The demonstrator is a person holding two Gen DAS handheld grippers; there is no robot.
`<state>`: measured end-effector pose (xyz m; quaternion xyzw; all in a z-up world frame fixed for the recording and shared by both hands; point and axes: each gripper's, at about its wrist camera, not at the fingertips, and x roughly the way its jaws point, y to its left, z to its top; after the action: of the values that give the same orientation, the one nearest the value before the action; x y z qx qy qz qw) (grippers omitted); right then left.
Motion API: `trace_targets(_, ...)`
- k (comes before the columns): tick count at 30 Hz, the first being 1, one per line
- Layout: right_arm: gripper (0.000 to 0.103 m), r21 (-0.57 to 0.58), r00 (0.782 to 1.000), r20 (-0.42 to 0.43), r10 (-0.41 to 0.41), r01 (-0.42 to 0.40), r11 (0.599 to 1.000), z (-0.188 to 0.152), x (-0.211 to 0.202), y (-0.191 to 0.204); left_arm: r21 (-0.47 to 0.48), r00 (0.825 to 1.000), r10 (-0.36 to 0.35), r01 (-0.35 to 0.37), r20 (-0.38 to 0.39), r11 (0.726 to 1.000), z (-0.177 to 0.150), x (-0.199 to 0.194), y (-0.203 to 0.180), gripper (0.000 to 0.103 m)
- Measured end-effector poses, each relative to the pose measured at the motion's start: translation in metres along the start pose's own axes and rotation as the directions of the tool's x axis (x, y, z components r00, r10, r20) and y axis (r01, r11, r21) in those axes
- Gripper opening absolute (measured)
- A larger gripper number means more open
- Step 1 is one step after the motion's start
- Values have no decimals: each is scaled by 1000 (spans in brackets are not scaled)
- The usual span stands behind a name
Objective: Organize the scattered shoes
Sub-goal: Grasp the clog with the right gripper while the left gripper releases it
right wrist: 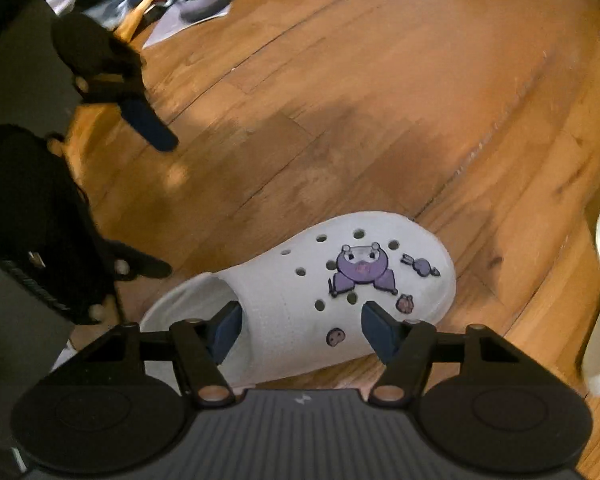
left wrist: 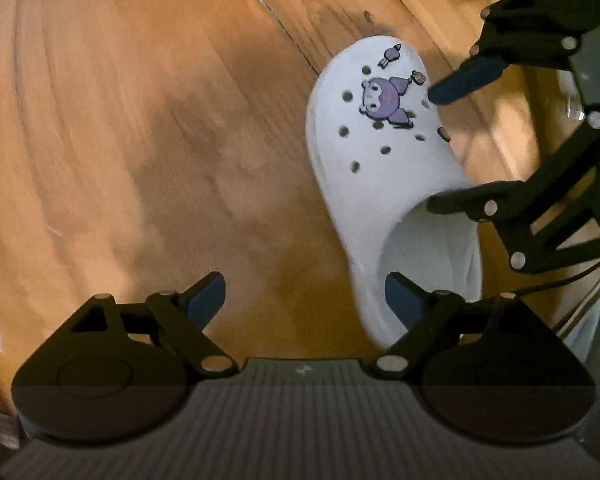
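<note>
I see warm, dim indoor light, soft shadows on the wooden floor [left wrist: 140,120], motion blur, fisheye bending at my edges

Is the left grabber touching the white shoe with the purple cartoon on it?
Apart. In the right wrist view, the left gripper hangs open beside the white shoe, with bare wood floor showing between its fingers and the shoe.
</note>
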<state>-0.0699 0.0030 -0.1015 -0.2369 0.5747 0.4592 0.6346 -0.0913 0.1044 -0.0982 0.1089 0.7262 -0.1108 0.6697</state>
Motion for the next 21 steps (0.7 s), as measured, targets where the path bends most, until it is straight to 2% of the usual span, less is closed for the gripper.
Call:
trace_targets(2,67,34,1000,4,16,-16,999,-5,-11,-3,28,999,11,-10,-38,1000,10,-14,-1,89)
trace_targets(5,67,75,999,-13,36,-35,997,-15,-29,-3,-86,1000,-25,23,-19,996,11,-33,5,92)
trace_targets(6,67,89,999,-25,23,-21,996,-19,-35,-1,-122,999,-46,45,-3,992,9,-37,6,93)
trace_targets(8,68,125,1000,20,-5,2,992,-25,-47,-1,-196,993,-116,120,28,973,-1,-30,4,95)
trace_targets(11,71,249,994,85,-72,49,967,-35,-61,-6,-301,972,-221,237,85,924,-18,-18,0,95)
trace_targets(12,70,300,989,118,-90,51,953,-40,-64,-7,-291,970,-237,243,53,925,-22,-4,-5,94)
trace_targets(13,69,293,989,115,-94,57,954,-42,-61,-5,-264,978,-210,206,14,942,-24,9,-9,94)
trace_targets(15,65,260,988,107,-114,83,962,-44,-52,1,-260,986,-169,160,-14,952,-28,22,-7,94)
trace_targets(16,64,206,985,103,-142,118,971,-43,-46,6,-262,985,-170,159,-18,952,-30,25,-6,94)
trace_targets(18,53,120,983,95,-159,147,982,-39,-29,16,-277,987,-162,156,1,948,-37,25,0,94)
trace_targets(20,40,66,989,99,-108,102,993,-35,-20,25,-288,988,-156,150,4,946,-42,26,4,94)
trace_targets(21,40,19,988,122,-92,90,996,-32,-20,33,-324,987,-161,150,-8,934,-47,29,8,94)
